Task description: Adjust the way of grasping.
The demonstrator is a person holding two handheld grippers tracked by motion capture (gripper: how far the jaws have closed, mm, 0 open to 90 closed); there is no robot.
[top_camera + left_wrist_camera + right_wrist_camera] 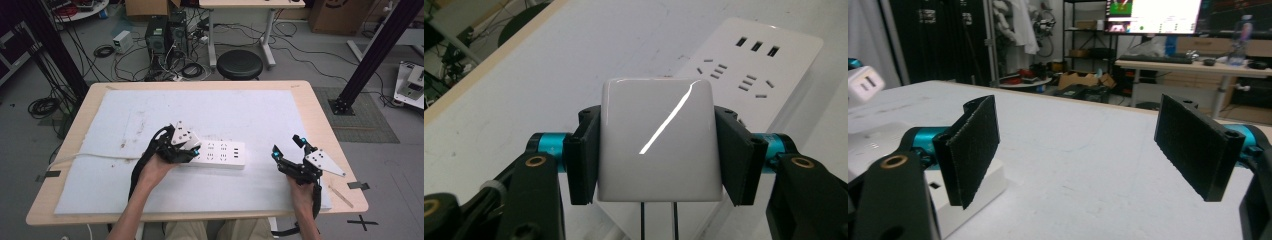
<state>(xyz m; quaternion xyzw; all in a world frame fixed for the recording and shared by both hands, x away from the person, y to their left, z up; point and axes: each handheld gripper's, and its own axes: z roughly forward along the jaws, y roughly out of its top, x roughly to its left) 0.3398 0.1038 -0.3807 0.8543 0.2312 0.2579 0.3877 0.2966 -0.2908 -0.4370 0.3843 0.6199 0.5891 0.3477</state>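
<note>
I am holding the glossy white square charger block [656, 137] clamped between the black pads of my left gripper [656, 150], gripping it by its two flat sides so its plug end points down toward the sockets. Just beyond and below that gripper, the long white plastic power strip [754, 75] is lying flat on the white foam mat [150, 115], and I am carrying the charger over its near end, probably to line it up with a socket. In the high view the left gripper [192, 148] is sitting right over the strip's left end [225, 154].

My right gripper [286, 147] is resting well to the right of the strip, its jaws standing wide apart with nothing between them [1083, 150]; I am keeping it clear, perhaps ready to steady the strip.

Farther off, the wooden table edge [320, 110] is framing the mat, with a round black stool [240, 64] behind it.

Hard to make out: the charger's prongs are hidden under its body, so I cannot tell whether they are touching the strip; the strip's near end is covered by the charger, and its cable is partly hidden by my left hand
</note>
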